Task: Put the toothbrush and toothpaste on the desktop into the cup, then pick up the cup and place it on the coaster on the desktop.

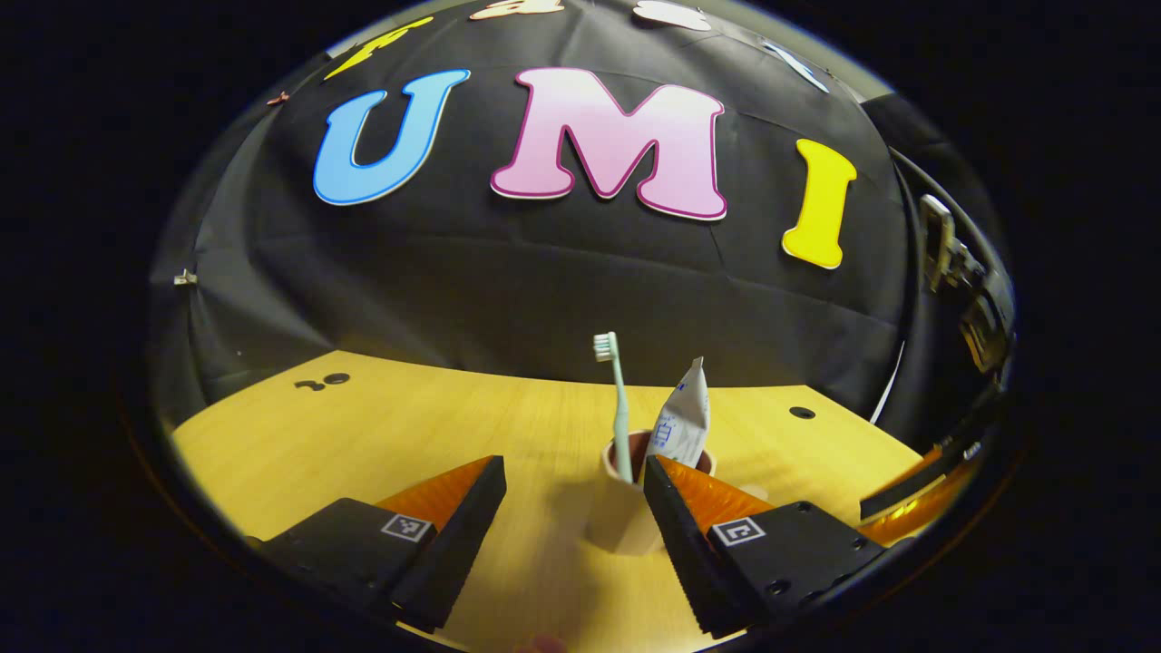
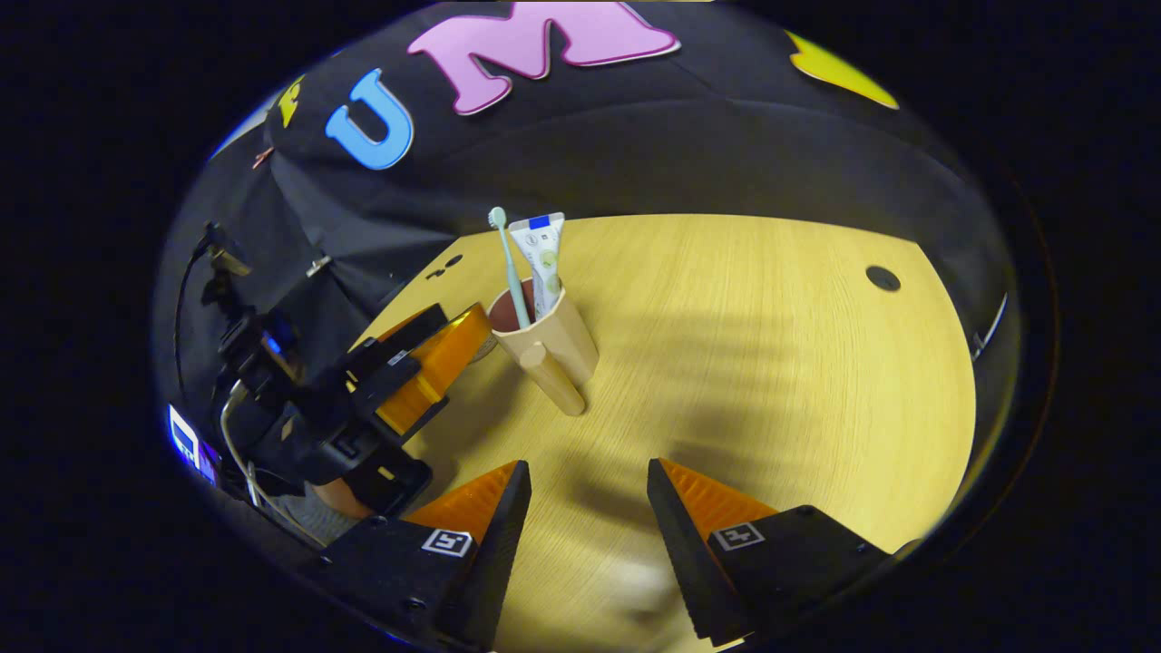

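Observation:
A beige cup (image 1: 626,512) with a reddish inside stands on the wooden desktop (image 1: 363,435). A pale green toothbrush (image 1: 619,408) and a white toothpaste tube (image 1: 682,422) stand upright in it. My left gripper (image 1: 573,497) is open just short of the cup, which sits close to its right-hand finger (image 1: 676,517); I cannot tell whether they touch. In the right gripper view the cup (image 2: 553,345), its handle toward the camera, holds the toothbrush (image 2: 510,263) and the tube (image 2: 542,258), with the left gripper (image 2: 426,367) beside it. My right gripper (image 2: 580,508) is open and well back from the cup.
Round cable holes mark the desktop (image 2: 771,363) at the far right (image 2: 882,277) and far left (image 2: 447,265). A hand (image 2: 340,494) holds the left gripper. The right gripper (image 1: 916,490) shows at the right edge of the left gripper view. The black cloth wall rises behind the desk.

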